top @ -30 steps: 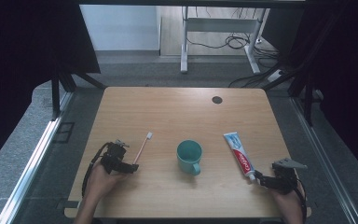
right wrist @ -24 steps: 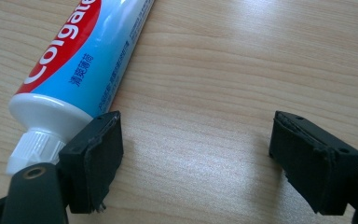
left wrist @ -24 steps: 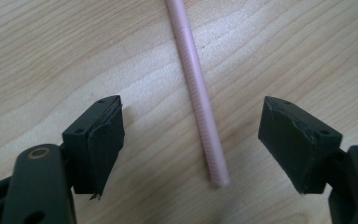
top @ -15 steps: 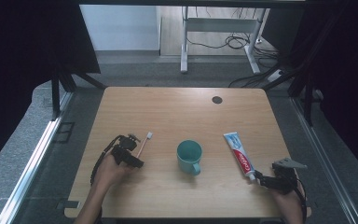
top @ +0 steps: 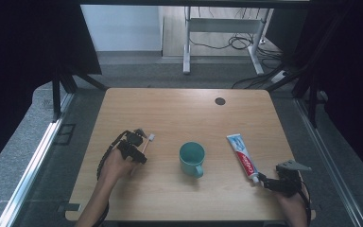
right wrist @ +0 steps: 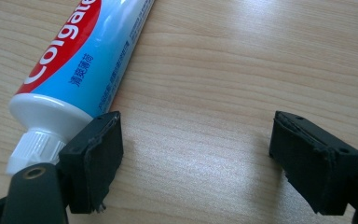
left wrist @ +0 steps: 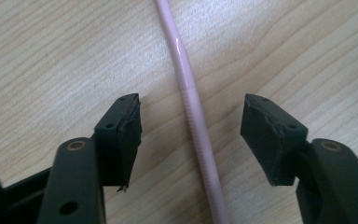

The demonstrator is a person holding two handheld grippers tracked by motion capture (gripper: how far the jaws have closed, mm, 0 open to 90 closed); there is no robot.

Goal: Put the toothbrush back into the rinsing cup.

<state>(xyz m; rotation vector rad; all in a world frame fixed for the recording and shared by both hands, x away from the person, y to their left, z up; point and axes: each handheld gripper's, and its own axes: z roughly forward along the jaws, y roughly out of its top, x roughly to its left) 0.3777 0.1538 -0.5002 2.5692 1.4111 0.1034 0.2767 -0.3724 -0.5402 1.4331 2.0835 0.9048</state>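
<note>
The thin, pale pink plastic toothbrush (top: 146, 143) lies flat on the light wooden counter (top: 170, 109), left of the teal ceramic mug (top: 192, 159). The left gripper (top: 139, 147) straddles its handle (left wrist: 196, 121); its jaws have just been closing and now stand about half open, a clear gap between each pad and the handle, gripping nothing yet. The toothbrush looks light, stiff and smooth, so it may roll or slip; the ribbed stretch of the handle between the pads seems the best hold. The right gripper (top: 264, 181) rests near the cap of the red, white and blue toothpaste tube (top: 242, 156), jaws wide apart and empty, the tube (right wrist: 81, 60) just outside one pad.
</note>
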